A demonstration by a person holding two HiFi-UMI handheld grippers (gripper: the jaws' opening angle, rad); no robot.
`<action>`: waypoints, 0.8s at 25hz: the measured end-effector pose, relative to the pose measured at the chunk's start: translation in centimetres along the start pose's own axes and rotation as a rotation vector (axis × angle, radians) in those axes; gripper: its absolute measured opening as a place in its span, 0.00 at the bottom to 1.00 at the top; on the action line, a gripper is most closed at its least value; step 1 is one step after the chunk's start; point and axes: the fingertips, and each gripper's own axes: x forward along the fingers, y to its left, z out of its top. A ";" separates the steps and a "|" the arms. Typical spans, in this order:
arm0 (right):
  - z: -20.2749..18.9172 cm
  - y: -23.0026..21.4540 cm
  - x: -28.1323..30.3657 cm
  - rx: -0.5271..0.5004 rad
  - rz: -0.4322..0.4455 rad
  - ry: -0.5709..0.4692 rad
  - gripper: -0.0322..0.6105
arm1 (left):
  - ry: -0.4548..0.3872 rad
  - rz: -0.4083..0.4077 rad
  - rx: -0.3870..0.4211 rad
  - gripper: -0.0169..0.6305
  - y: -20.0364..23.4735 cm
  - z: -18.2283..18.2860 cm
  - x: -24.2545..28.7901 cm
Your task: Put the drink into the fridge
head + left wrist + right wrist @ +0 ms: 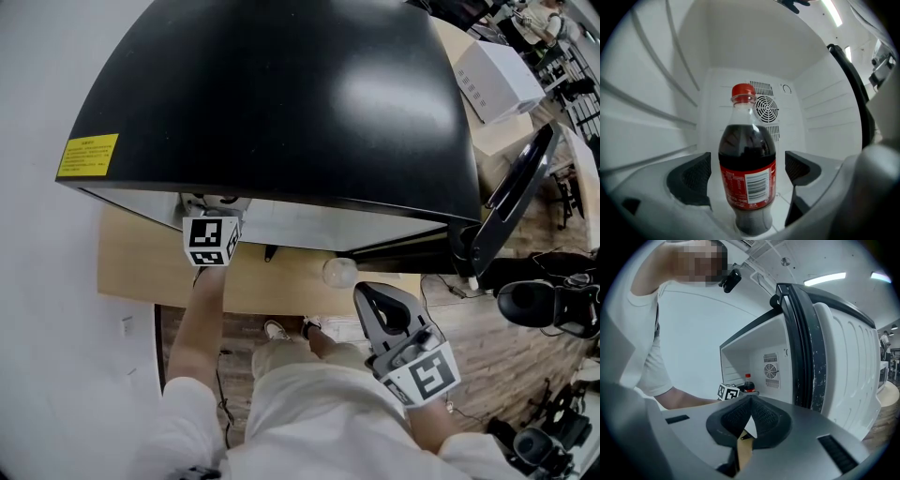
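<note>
A cola bottle (747, 173) with a red cap and red label stands upright on the white floor inside the fridge (740, 51). My left gripper (747, 177) is open around it, and both dark pads (691, 178) stand clear of the bottle's sides. In the head view only its marker cube (211, 241) shows, under the black fridge top (281, 94). My right gripper (384, 305) hangs outside in front of the fridge, shut and empty. Its view shows its closed jaws (749, 401), the bottle (748, 383) and the left gripper's cube (728, 392) in the fridge.
The fridge door (516, 197) stands open to the right. A round fan vent (766, 108) sits on the back wall behind the bottle. The fridge rests on a wooden table (141, 272). A white box (497, 80) lies beyond it, and dark chairs (539, 305) stand at right.
</note>
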 end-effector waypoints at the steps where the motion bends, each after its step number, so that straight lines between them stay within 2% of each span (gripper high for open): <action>1: 0.0 0.1 0.0 0.001 0.002 -0.001 0.05 | 0.001 0.003 0.000 0.78 -0.2 0.0 -0.2; 7: 0.6 0.7 0.0 0.003 0.015 -0.022 0.05 | -0.001 0.007 -0.027 0.78 -0.9 0.5 -1.3; 20: 1.2 3.2 -1.4 0.015 0.040 -0.074 0.05 | -0.001 0.021 -0.025 0.78 -2.7 2.7 -4.8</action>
